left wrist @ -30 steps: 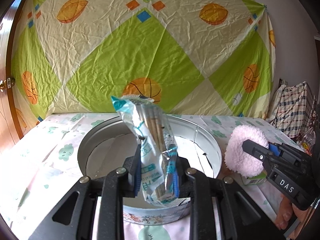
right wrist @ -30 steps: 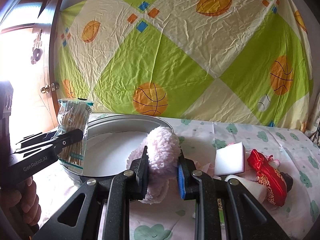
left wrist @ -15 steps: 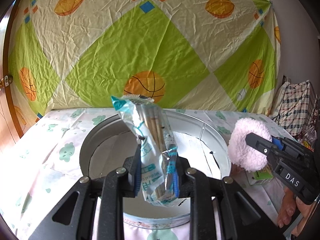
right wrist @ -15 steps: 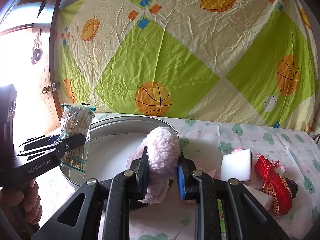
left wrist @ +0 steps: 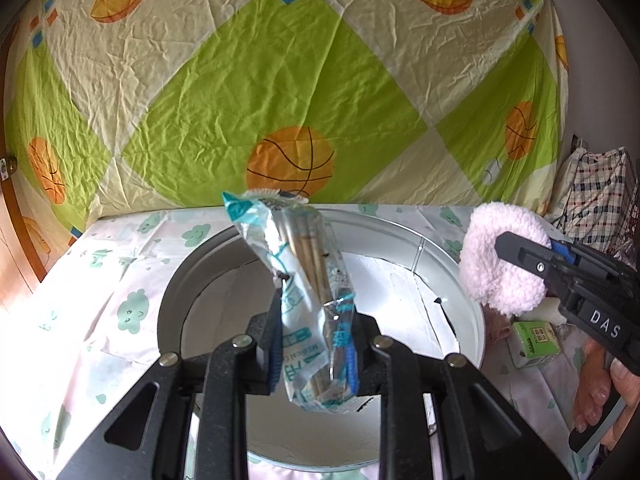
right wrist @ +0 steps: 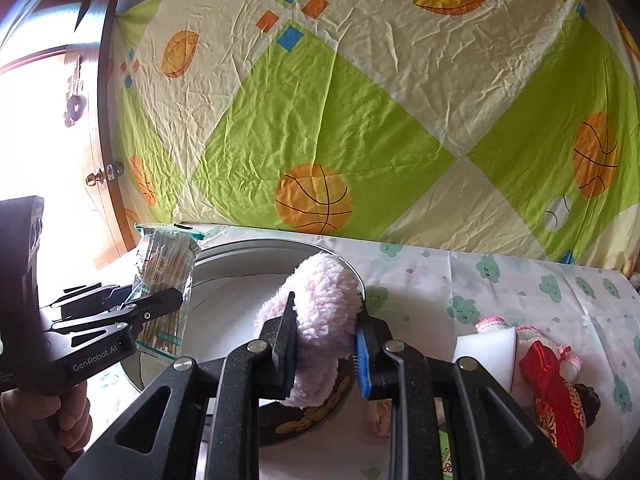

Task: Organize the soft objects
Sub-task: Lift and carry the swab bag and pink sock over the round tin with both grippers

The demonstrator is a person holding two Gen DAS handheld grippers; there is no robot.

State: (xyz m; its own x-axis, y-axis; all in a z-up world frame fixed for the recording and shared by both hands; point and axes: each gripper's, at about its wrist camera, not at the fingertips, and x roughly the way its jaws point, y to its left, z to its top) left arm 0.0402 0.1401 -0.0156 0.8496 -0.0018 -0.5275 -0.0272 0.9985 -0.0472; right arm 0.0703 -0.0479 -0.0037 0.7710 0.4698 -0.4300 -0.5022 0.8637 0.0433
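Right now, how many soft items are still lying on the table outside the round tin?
3 that I can make out, all right of the round metal tin: white foam block, red embroidered pouch, pink knitted piece. More may be hidden behind the jaws.

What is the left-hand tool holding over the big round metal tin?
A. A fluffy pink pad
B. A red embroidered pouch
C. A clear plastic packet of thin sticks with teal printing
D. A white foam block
C: in the left wrist view, the left tool clamps the clear teal-printed plastic packet of thin sticks above the round metal tin; the fluffy pink pad is in the right tool.
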